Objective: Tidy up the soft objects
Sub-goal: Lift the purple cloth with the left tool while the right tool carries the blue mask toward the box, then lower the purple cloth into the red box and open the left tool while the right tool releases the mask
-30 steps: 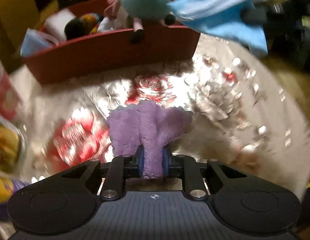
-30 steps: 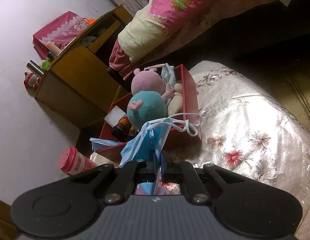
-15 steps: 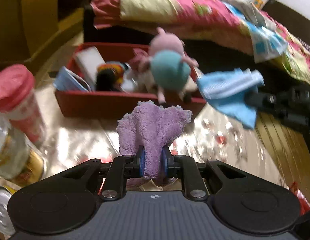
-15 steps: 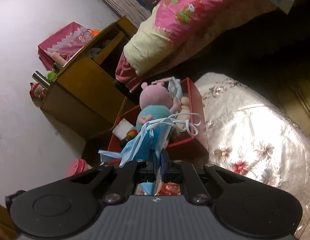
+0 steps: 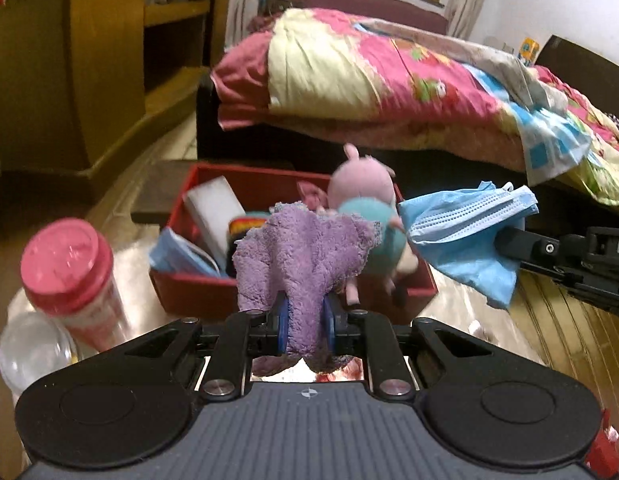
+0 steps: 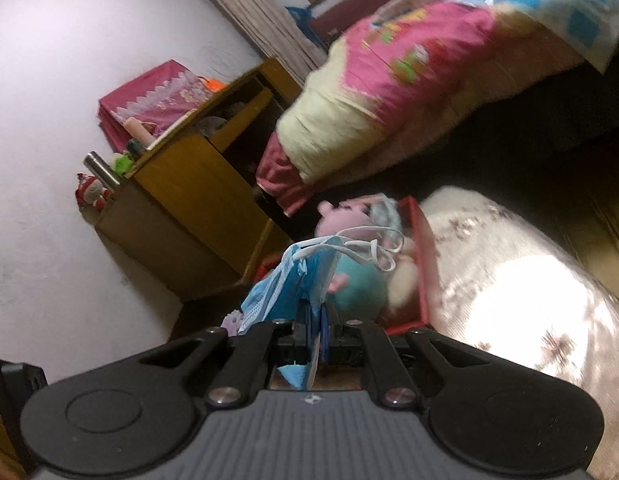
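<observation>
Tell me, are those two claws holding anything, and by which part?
Left gripper pinches a purple fluffy cloth near its lower end. Right gripper clamps a blue face mask by one edge, its ear loops hanging free.

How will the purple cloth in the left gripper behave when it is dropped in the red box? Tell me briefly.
Probably floppy: the purple cloth bunches and droops over the left gripper pinching it. Its fluffy pile suggests that it is light and grips well, so it may cling to the pads. It should land limp in the red box, not roll.

Shiny floral-cloth table (image 5: 461,312) carries red bin (image 5: 293,296), pink-lidded jar (image 5: 69,276), clear bottle (image 5: 29,352) at left
</observation>
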